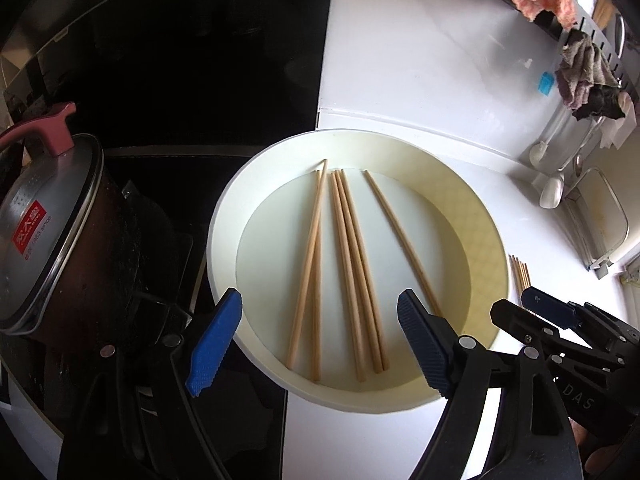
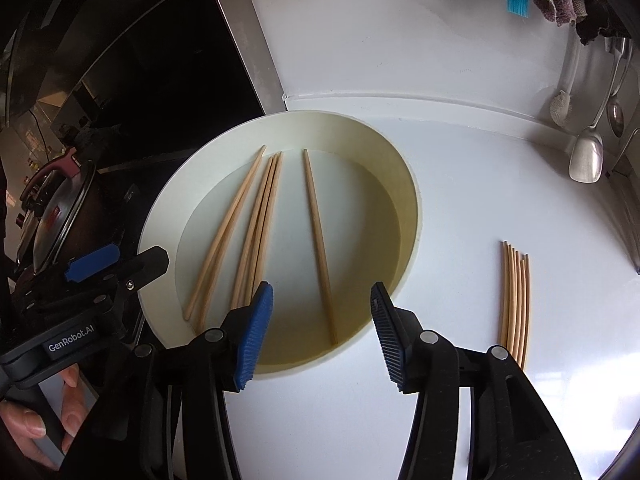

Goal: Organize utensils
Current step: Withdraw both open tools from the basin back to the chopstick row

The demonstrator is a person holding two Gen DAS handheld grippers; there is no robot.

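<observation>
Several wooden chopsticks (image 1: 352, 272) lie loose in a wide cream bowl (image 1: 224, 216) on the white counter; they also show in the right wrist view (image 2: 260, 224) inside the bowl (image 2: 404, 184). A single chopstick (image 2: 318, 240) lies apart from the others. A tidy bundle of chopsticks (image 2: 516, 300) lies on the counter right of the bowl, partly seen in the left wrist view (image 1: 520, 272). My left gripper (image 1: 320, 344) is open and empty above the bowl's near rim. My right gripper (image 2: 320, 332) is open and empty over the near rim by the single chopstick.
A lidded pot (image 1: 52, 232) stands on the black stove at the left. Spoons (image 2: 588, 152), a brush (image 2: 564, 96) and rags (image 1: 584, 76) hang along the back right wall. A blue tool (image 2: 516, 0) lies far back on the white counter (image 2: 460, 184).
</observation>
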